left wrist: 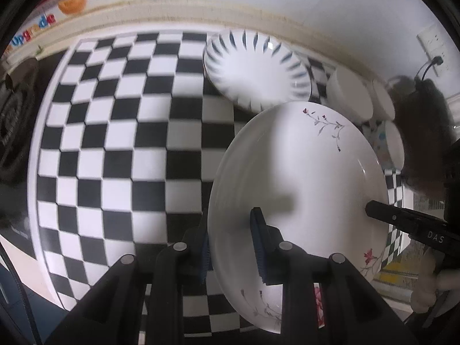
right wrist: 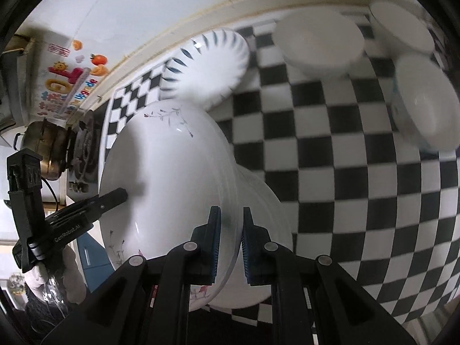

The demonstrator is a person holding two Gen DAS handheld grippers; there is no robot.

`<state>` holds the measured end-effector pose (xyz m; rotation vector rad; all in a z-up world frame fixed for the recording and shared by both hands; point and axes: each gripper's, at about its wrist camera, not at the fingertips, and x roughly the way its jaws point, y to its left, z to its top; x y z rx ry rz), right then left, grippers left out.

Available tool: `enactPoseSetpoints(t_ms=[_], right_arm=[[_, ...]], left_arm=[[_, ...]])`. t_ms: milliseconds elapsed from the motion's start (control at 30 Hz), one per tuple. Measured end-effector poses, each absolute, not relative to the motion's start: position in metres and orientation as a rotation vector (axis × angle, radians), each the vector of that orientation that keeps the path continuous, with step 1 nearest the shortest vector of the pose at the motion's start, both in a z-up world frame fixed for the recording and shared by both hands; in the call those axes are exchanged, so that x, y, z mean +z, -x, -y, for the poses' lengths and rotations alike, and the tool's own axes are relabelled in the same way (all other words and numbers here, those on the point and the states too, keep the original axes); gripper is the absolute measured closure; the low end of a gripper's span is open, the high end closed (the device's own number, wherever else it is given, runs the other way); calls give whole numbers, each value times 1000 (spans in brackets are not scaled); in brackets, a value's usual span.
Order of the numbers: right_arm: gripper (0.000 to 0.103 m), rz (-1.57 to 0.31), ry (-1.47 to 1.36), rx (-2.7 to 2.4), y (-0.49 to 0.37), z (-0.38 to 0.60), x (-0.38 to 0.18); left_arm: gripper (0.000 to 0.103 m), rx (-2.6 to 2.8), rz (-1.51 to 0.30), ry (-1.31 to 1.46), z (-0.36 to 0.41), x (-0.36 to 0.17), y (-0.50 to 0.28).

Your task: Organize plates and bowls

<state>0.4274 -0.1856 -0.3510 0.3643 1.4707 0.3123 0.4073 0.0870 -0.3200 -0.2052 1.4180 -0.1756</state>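
Btwn both grippers' fingers (left wrist: 258,247), floral plate (left wrist: 299,172) rim

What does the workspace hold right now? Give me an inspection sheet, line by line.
Surface: black and white checkered mat on the counter.
Job's things: floral plate held off the mat by its rim; blue-striped plate behind it; three white bowls at the mat's far side.
Clutter: nothing seen.
Grippers: left tongs and right tongs both clamp the floral plate's rim on opposite sides.
Cables: black cord plugged into wall socket.
Surroundings: gas stove, metal pot, fruit stickers on the wall.
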Motion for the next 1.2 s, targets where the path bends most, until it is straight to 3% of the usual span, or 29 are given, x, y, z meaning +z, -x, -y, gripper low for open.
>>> enactPoseSetpoints(t_ms=[667, 1200], right_arm=[[88, -1615, -327, 290, -392, 184, -422], [88, -1639, -220, 222, -398, 171, -417]], left_arm=[[79, -137, -1555, 65, -62, -369, -382], [80, -121, -1607, -38, -45, -386, -378]])
